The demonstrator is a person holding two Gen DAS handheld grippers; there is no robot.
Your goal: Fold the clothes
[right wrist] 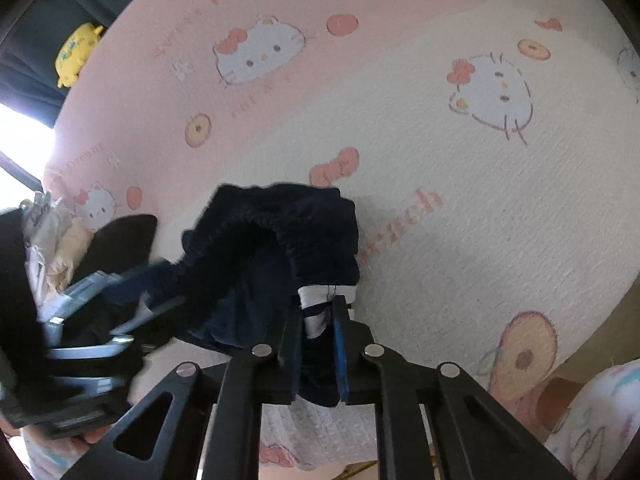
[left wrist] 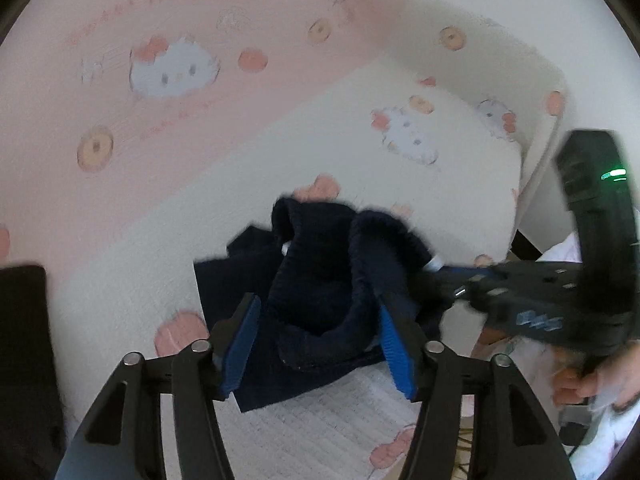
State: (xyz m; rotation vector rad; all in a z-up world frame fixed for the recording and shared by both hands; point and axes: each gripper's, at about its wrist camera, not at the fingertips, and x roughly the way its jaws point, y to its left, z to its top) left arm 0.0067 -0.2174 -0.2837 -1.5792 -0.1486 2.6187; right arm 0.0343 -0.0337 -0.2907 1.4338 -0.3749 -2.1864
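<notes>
A dark navy garment with an elastic waistband lies bunched on a pink and cream cartoon-cat sheet. My left gripper is open, its blue pads standing wide on either side of the waistband. My right gripper comes in from the right and holds the garment's edge. In the right wrist view the garment hangs from my right gripper, which is shut on navy cloth and a white label. There my left gripper is blurred at the left, by the waistband.
The sheet ends at a mattress edge on the right. A hand holds the right gripper's handle. A yellow plush toy sits far left, with bags and clutter below it. A dark object lies at the left.
</notes>
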